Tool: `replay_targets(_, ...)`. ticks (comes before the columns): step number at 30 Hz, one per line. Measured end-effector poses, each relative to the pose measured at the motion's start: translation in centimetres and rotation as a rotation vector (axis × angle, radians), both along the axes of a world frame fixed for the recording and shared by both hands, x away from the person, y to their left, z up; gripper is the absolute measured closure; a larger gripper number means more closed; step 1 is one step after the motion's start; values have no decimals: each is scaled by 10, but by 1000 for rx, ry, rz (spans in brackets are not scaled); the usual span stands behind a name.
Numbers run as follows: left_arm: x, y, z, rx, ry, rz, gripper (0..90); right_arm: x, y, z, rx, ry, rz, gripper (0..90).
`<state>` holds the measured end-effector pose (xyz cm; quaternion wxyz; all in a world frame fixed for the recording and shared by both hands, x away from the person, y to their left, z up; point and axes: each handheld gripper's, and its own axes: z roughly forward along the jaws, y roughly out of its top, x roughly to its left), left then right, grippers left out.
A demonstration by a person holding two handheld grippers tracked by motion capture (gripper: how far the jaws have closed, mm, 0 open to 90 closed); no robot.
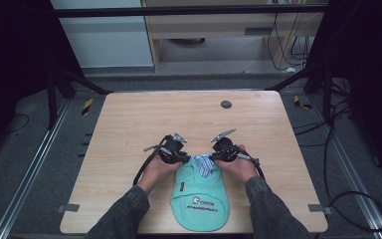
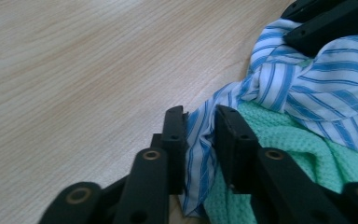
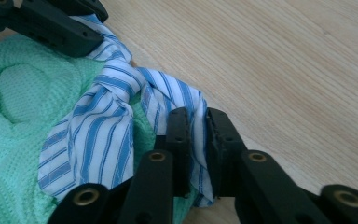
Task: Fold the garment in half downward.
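Observation:
A small mint-green knit garment (image 1: pixel 199 196) with a blue-and-white striped collar (image 1: pixel 205 163) lies flat on the wooden table (image 1: pixel 129 124), near its front edge. My left gripper (image 1: pixel 185 158) is at the collar's left end, shut on the striped fabric (image 2: pixel 200 140). My right gripper (image 1: pixel 216 158) is at the collar's right end, shut on the striped fabric (image 3: pixel 196 135). The green knit (image 2: pixel 289 135) lies under the collar, and its folded part (image 3: pixel 18 93) sits beside the stripes. In each gripper view the other gripper's jaws stand at the top corner.
A small dark round disc (image 1: pixel 226 104) sits near the table's far edge. Black frame legs and cables stand on the floor around the table. Bare wood stretches beyond and to both sides of the garment.

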<state>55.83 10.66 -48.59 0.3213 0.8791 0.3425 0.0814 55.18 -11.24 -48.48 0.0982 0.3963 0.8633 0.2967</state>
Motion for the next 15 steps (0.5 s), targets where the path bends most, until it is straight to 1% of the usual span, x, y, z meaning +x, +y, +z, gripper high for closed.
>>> replay_targets(2, -1, 0, 1, 0, -7, -3, 813, -1, 1, 1, -5, -1, 5, 831)
replay_targets(4, -2, 1, 3, 10, -16, -7, 832, -2, 1, 2, -6, -8, 14, 836)
replay_targets(7, -4, 1, 8, 6, -33, -13, 838, -5, -1, 8, 5, -35, 23, 837)
replay_targets(9, -5, 1, 13, 3, -45, -18, 839, -7, -1, 12, 4, -36, 37, 838)
replay_targets(10, -5, 2, 16, -2, -52, -20, 840, -8, -2, 16, 3, -52, 50, 838)
replay_targets(11, -6, 2, 18, -8, -59, -20, 840, -8, -2, 16, 3, -52, 50, 838)
replay_targets(12, -7, 2, 21, -11, -64, -21, 841, -10, -4, 22, 13, -67, 55, 837)
replay_targets(13, -7, 2, 23, -11, -67, -24, 841, -10, -4, 22, 13, -67, 55, 837)
replay_targets(14, -8, 2, 25, -10, -71, -29, 841, -11, -5, 25, 22, -65, 57, 837)
replay_targets(15, -8, 2, 27, -8, -77, -32, 842, -12, -5, 27, 20, -71, 64, 837)
